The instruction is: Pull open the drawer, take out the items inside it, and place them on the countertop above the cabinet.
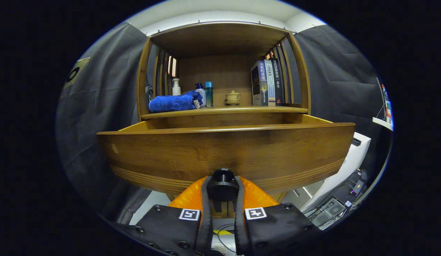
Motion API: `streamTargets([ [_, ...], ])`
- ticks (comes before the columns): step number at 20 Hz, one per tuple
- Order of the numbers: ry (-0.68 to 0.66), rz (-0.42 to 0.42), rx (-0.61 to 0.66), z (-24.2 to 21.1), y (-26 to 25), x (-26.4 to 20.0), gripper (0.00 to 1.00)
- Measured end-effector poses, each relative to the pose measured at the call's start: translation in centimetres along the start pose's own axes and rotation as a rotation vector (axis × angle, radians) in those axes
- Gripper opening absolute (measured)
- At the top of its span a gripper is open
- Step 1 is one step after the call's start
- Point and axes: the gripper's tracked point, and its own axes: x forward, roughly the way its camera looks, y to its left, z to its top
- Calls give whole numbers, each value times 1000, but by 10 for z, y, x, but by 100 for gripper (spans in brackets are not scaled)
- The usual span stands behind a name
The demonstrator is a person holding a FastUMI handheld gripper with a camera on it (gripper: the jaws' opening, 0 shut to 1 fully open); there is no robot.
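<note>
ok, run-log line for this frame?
phase: drawer pull | gripper: shut on drawer knob | drawer: pulled out, inside hidden | countertop: blue towel, bottles, books

Smooth satin wooden drawer (225, 153) front; matt round knob (222, 185); plush cloth towel (174, 102); glossy books (266, 82)

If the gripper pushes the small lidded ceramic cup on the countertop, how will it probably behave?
The lidded cup looks like glazed ceramic, so probably fragile and slippery. Its lid seems to sit loose and may slide off if tilted. It stands on a saucer, so a push might shift both. The gripper, shut on the drawer knob, is well below it.
</note>
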Motion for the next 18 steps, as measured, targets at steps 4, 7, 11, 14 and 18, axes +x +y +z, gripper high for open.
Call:
streamTargets([
  [4, 9, 1, 3, -6, 1, -14, 33],
  [7, 13, 3, 12, -11, 1, -22, 33],
  [11, 16, -2, -6, -15, 2, -31, 33],
  [14, 10, -6, 0, -18, 3, -38, 24],
  [18, -5, -2, 42, -17, 5, -40, 26],
])
